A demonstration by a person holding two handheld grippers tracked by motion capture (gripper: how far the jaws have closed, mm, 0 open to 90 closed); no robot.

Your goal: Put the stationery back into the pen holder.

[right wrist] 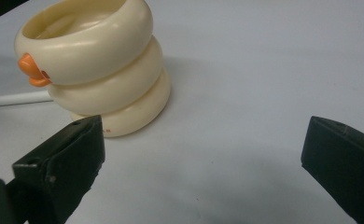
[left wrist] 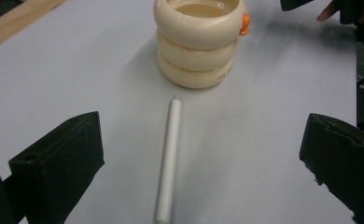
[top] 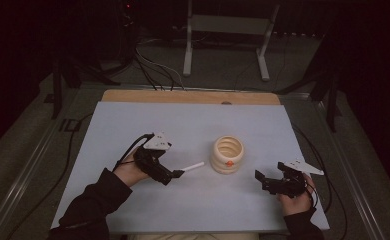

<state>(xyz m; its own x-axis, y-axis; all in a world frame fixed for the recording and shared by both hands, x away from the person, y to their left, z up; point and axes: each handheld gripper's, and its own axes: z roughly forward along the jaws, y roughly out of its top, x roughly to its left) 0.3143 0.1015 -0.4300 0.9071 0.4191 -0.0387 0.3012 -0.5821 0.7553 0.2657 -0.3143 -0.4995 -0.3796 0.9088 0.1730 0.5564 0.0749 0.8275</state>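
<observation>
A cream ribbed cup (top: 227,154) made of stacked rings, with a small orange beak on its side, stands upright mid-table. The same cup (left wrist: 199,42) sits straight ahead in the left gripper view, and the cup (right wrist: 96,65) is at upper left in the right gripper view. A thin white stick (top: 193,166) lies flat just left of it. My left gripper (top: 175,174) is open at the stick's near end, and the stick (left wrist: 168,161) lies on the sheet between its jaws. My right gripper (top: 260,181) is open to the cup's right, holding nothing.
A pale blue sheet (top: 133,125) covers the table, with a wooden edge (top: 190,96) at the back. Cables (top: 155,67) and a metal stand (top: 228,30) sit on the floor beyond. Broad bare sheet surrounds the cup.
</observation>
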